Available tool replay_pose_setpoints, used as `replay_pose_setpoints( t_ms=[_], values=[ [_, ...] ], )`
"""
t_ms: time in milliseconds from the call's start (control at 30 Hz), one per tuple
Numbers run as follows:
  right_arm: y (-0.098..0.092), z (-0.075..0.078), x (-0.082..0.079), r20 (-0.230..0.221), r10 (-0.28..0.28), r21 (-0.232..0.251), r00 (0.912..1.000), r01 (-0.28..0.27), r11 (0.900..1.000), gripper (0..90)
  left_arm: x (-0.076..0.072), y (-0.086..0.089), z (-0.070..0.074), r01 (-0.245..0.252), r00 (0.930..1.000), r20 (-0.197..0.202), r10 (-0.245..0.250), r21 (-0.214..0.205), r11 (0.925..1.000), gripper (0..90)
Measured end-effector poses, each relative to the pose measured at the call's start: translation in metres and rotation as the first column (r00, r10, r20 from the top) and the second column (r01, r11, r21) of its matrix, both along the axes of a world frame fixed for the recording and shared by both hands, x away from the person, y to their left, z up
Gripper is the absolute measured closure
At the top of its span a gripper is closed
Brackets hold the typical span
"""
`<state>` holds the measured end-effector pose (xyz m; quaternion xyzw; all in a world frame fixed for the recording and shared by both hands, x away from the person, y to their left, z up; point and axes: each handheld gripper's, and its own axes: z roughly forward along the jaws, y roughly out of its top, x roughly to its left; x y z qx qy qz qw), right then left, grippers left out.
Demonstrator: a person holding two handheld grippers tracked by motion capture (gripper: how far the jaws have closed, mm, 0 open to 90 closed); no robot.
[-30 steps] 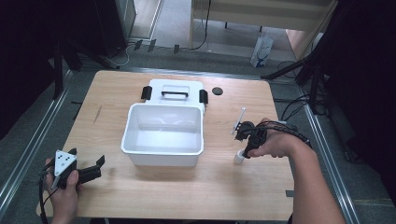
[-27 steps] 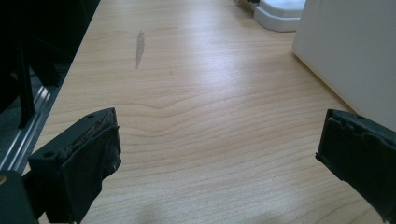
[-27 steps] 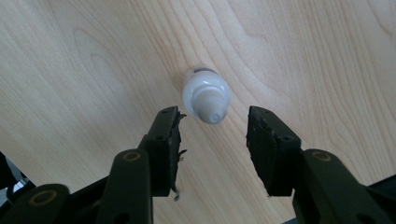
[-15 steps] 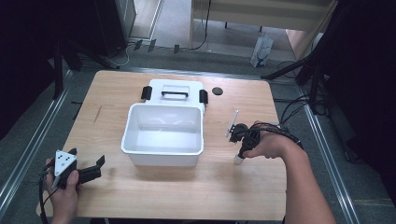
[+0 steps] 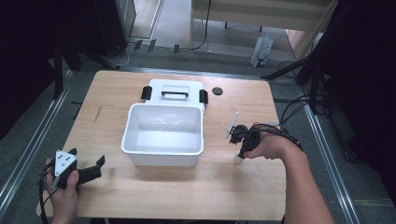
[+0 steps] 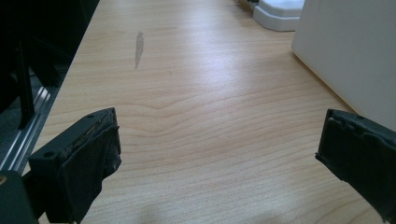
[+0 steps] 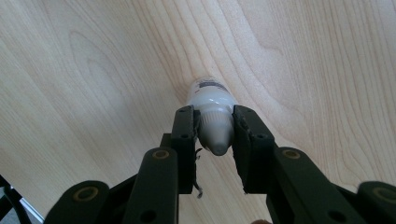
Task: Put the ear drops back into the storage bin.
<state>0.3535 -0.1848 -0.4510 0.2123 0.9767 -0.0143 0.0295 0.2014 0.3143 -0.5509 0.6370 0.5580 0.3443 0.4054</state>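
Since a second ago my right gripper (image 5: 239,145) has slid a little toward me and tipped over, jaws pointing down at the table (image 5: 112,93) with a small white bottle (image 5: 238,159) clamped between them; left side unchanged.

High view: bottle stands near upright right of the open white tub (image 5: 163,135), well apart from it, base on or just above the wood, can't tell which. Tub's lid (image 5: 173,90) lies flat behind it, touching its far wall. Small black disc (image 5: 216,90) near the far edge. My left gripper (image 5: 91,171) rests at the near left corner, idle.

Left gripper view: my jaws stand wide apart, nothing between them, only bare wood and the tub's side wall (image 6: 355,51) on the right.

Right gripper view: my jaws are closed on the bottle (image 7: 211,100) at its narrow neck, just under the pointed nozzle, body hanging below toward the table.

Handling guess: light, smooth plastic, probably a bit squeezable and slippery. The neck grip sits under the shoulder, so it shouldn't slide out; too much squeeze on the body could push liquid out, so the neck is the better hold.
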Motion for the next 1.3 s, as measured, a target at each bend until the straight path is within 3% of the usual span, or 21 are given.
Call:
replay_pose_setpoints(
  t_ms=[333, 633, 1300],
  values=[
    [0.004, 0.006, 0.002, -0.011, 0.046, -0.009, 0.9989, -0.046, 0.9989, 72.1, 0.0, 0.0, 0.0, 0.0, 1.0, -0.001, 0.0, -0.002, 1.0, 0.0],
    [0.011, 0.025, 0.005, 0.023, 0.096, -0.008, 0.9951, -0.096, 0.9953, 72.1, 0.0, 0.0, 0.0, 0.002, 1.0, -0.001, -0.002, 0.001, 1.0, 0.0],
    [0.034, 0.078, 0.01, 0.073, 0.116, 0.014, 0.9905, -0.118, 0.993, 72.1, 0.0, 0.0, 0.0, 0.003, 1.0, -0.001, -0.003, 0.0, 1.0, 0.0]
  ],
)
